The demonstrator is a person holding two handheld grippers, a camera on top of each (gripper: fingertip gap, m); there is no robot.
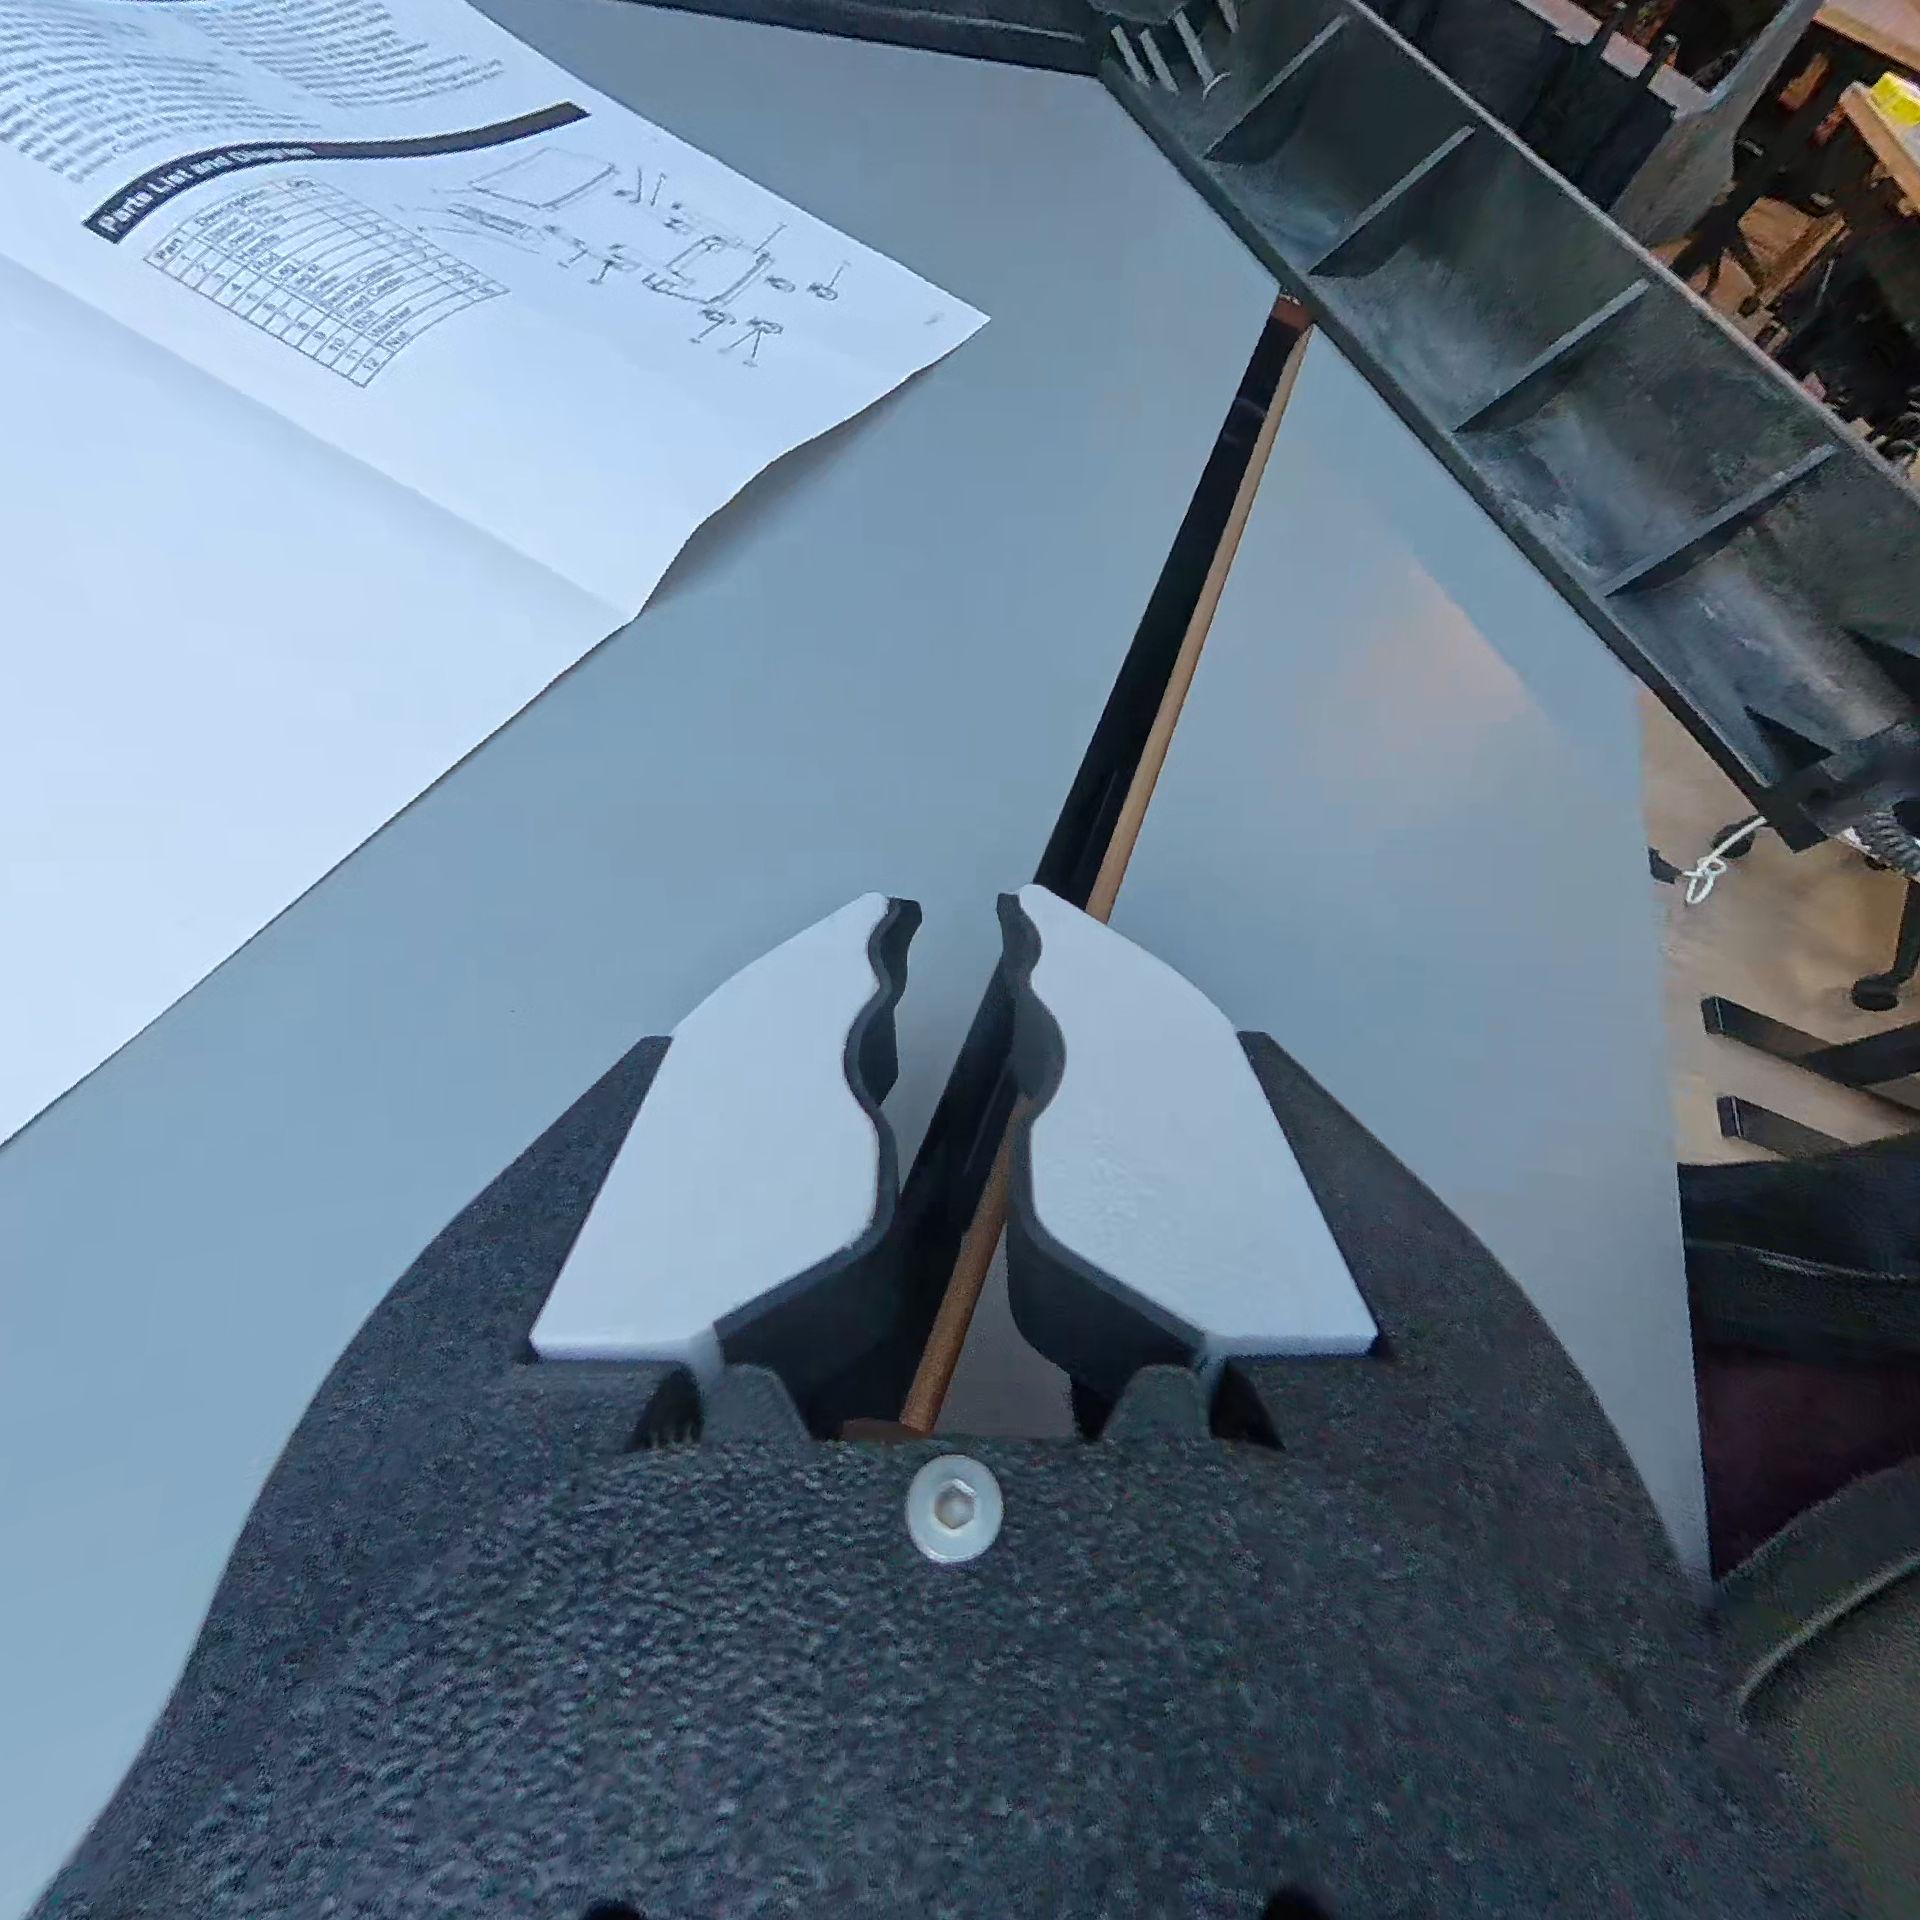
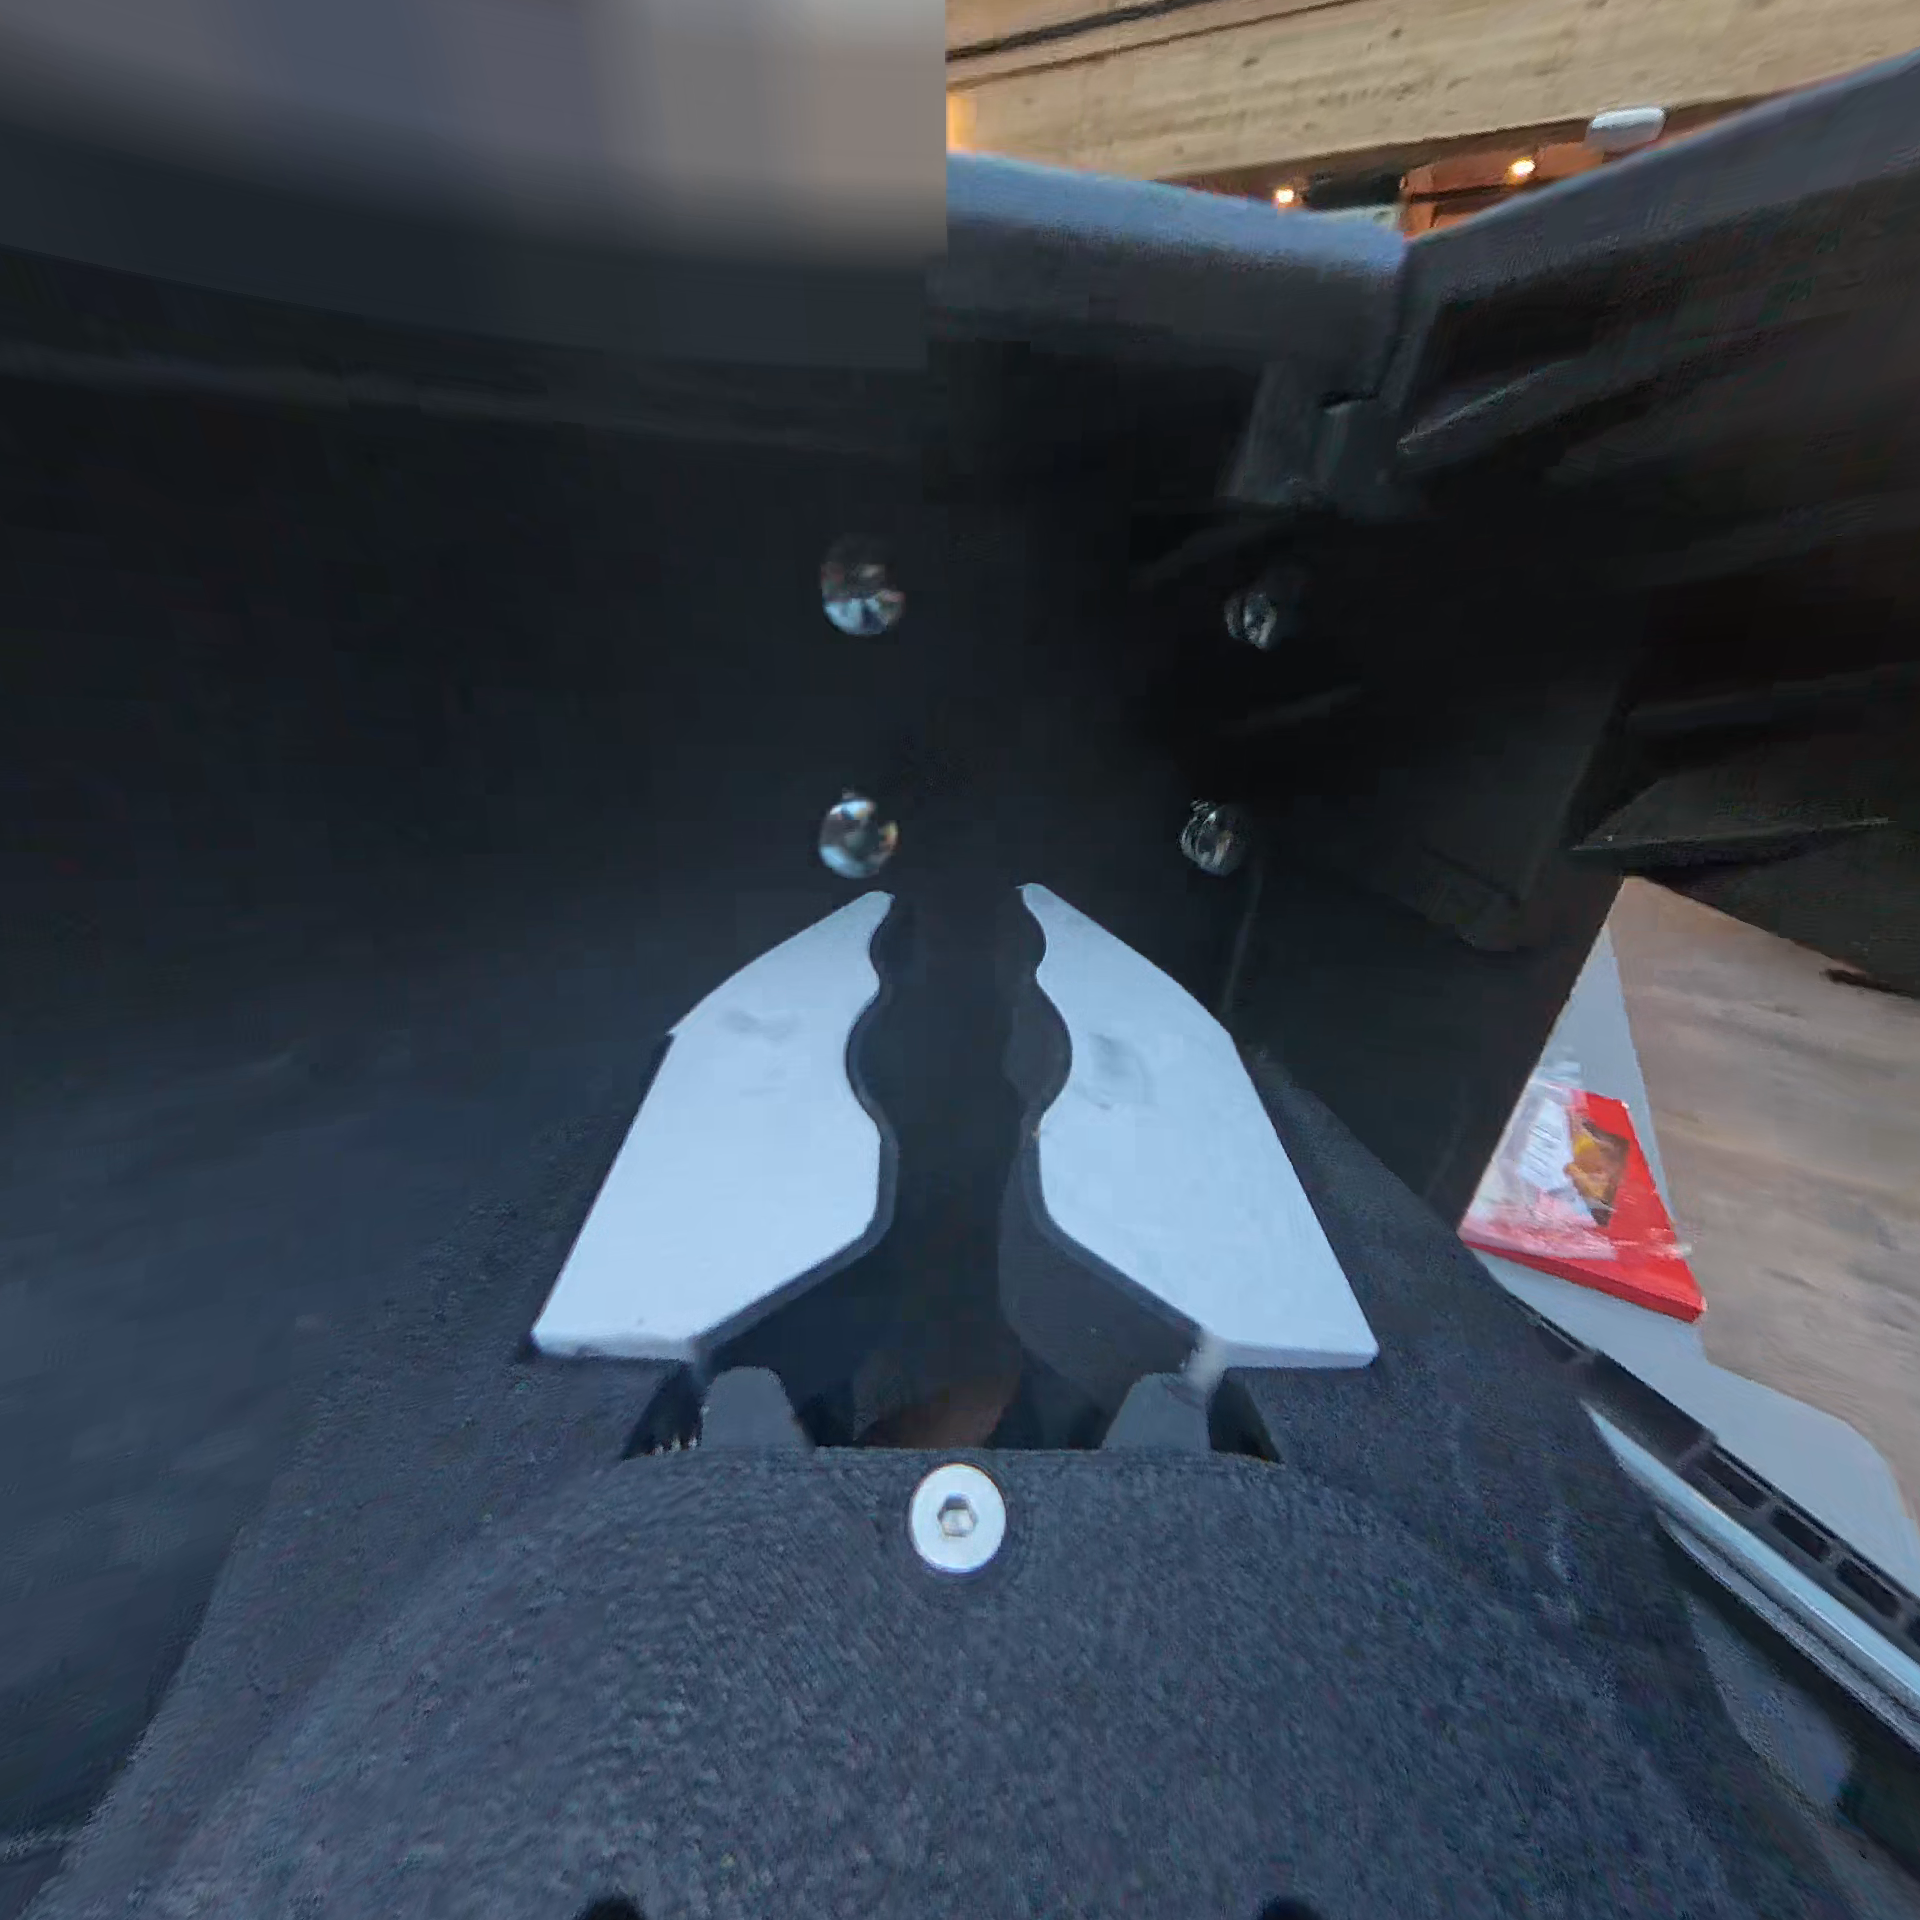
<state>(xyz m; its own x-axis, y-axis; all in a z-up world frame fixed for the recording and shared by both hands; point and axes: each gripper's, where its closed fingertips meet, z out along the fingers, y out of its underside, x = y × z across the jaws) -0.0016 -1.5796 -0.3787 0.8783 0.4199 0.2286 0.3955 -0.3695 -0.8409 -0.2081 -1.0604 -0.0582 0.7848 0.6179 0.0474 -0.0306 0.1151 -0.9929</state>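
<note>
Grey tabletop (image 1: 727,727) fills the left wrist view, two panels meeting at a dark seam (image 1: 1174,623) that runs from between my left fingers up toward one o'clock, with a thin brown strip along it.

My left gripper (image 1: 958,920) hangs just over that seam, its jaws narrow with only a slim gap at the tips, and nothing between them. At ten o'clock a white printed sheet (image 1: 312,468) with a table and line drawings lies flat on the tabletop, its near corner slightly lifted. From twelve to three o'clock a black ribbed plastic frame (image 1: 1558,416) slants across, its underside cells facing me, resting on the far edge of the table. Beyond it, at three o'clock, a wooden floor (image 1: 1704,935) and black chair legs show.

My right gripper (image 2: 956,904) points straight at a dark black panel (image 2: 1039,727) that carries four shiny bolt heads (image 2: 858,836), two at eleven o'clock and two at one o'clock just past my fingertips. The jaws are narrowly parted and empty; whether the tips touch the panel I cannot tell. At four o'clock a red packet in clear wrap (image 2: 1590,1216) lies on a grey surface (image 2: 1766,1403). At one o'clock, a pale wooden wall (image 2: 1351,83) shows.
</note>
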